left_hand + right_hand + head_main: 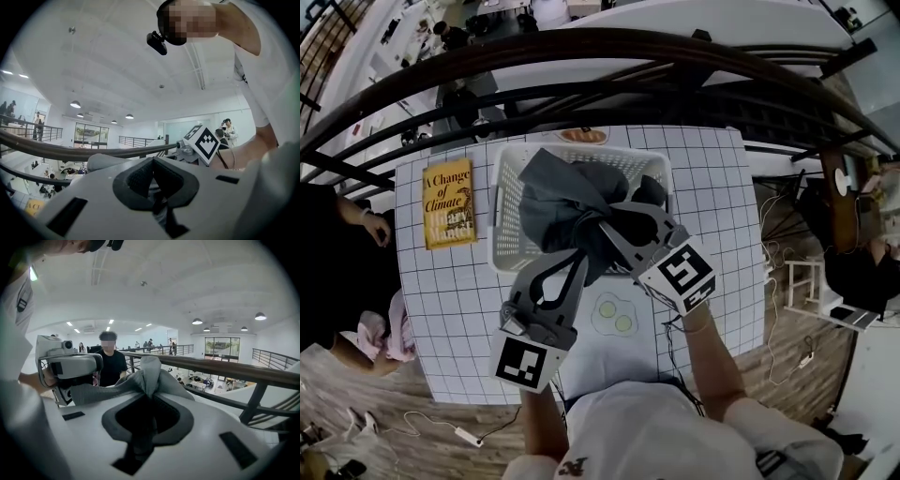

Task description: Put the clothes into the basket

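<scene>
**A:** Which step are you on?

**B:** The carry. Your left tool (572, 258) and right tool (606, 227) are each pinched narrow on the grey garment (555, 199); it hangs bunched over the white basket (501, 217) on the tabletop (722, 187).

**A:** And next?

**B:** Probably lower it inside the rim; then release both.

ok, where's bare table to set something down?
Free: the table right of the basket, out to the edge; also the near-left corner in front of the book. Crowded: centre front, with the grey garment and the white egg-print cloth.
</scene>
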`<state>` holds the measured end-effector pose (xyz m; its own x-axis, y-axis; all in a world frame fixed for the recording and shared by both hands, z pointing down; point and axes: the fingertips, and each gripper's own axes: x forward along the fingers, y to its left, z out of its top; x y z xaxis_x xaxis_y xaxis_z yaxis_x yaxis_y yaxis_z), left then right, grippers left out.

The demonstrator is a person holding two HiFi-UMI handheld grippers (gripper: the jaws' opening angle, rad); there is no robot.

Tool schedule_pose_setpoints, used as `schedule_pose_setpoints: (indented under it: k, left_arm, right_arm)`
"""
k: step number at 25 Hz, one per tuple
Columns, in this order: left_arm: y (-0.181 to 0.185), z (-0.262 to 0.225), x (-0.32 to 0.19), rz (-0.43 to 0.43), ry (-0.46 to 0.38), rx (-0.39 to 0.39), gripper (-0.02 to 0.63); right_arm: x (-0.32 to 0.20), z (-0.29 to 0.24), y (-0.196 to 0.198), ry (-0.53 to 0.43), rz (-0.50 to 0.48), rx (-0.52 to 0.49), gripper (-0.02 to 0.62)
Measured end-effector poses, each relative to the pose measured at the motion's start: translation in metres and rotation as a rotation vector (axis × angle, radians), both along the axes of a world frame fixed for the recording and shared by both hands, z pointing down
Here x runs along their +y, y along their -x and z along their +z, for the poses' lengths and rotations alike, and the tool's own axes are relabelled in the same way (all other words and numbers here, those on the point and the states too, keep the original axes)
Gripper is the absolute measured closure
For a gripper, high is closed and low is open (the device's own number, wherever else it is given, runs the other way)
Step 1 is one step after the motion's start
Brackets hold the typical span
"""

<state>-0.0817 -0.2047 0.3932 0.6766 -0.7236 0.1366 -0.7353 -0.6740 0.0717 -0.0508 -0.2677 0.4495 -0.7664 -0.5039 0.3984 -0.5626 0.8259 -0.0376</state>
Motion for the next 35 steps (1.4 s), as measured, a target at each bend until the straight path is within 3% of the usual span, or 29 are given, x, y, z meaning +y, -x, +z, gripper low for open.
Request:
schedule_pose_setpoints:
  k: [22, 35]
  left_arm:
    - [0.007, 0.042, -0.01, -0.033, 0.087, 0.002, 0.601]
    - [0.011, 0.053, -0.01, -0.044, 0.102, -0.004, 0.601]
  right_arm:
    - [-0.003, 0.072, 0.019, 0.12, -0.069, 0.247, 0.541]
    - [-0.004, 0.093, 0.027, 0.141, -0.101, 0.374, 0.538]
